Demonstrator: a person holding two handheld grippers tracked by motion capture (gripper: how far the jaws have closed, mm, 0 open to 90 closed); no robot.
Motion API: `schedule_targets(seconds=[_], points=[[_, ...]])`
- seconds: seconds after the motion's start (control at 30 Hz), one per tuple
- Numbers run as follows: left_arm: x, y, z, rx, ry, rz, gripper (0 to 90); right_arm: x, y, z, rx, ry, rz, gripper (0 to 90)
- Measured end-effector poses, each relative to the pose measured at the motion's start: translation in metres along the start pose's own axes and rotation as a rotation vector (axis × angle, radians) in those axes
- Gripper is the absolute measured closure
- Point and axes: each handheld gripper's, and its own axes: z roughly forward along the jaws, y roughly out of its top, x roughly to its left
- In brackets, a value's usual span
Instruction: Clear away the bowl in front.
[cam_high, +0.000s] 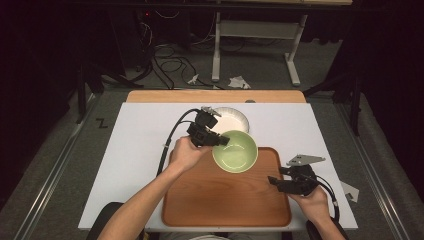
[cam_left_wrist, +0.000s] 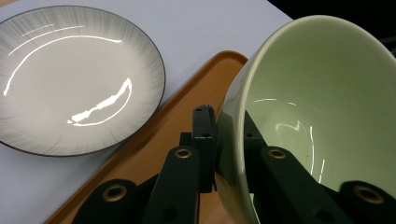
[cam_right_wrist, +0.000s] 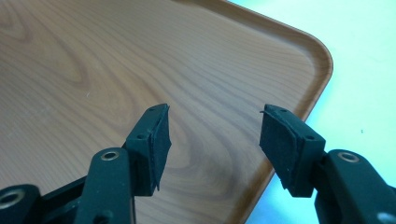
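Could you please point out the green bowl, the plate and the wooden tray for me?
Bowl (cam_high: 236, 152): high view, inside bottom.
Plate (cam_left_wrist: 70, 70): left gripper view, centre of its face.
Tray (cam_right_wrist: 84, 70): right gripper view, bare wood floor.

high view looks steeply down on the whole white table (cam_high: 140, 150); both gripper views sit close above the wooden tray (cam_high: 225, 195), their shared ground.
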Motion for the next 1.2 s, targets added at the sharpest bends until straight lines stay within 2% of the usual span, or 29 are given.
schedule_targets(seconds=[0.6, 1.2], points=[[-0.005, -0.019, -0.002, 0.021, -0.019, 0.011, 82.4, 0.000, 0.000, 0.000, 0.000, 0.001, 0.004, 43.1], [-0.008, -0.036, 0.007, 0.053, -0.037, 0.008, 82.4, 0.000, 0.000, 0.000, 0.000, -0.002, 0.002, 43.1]])
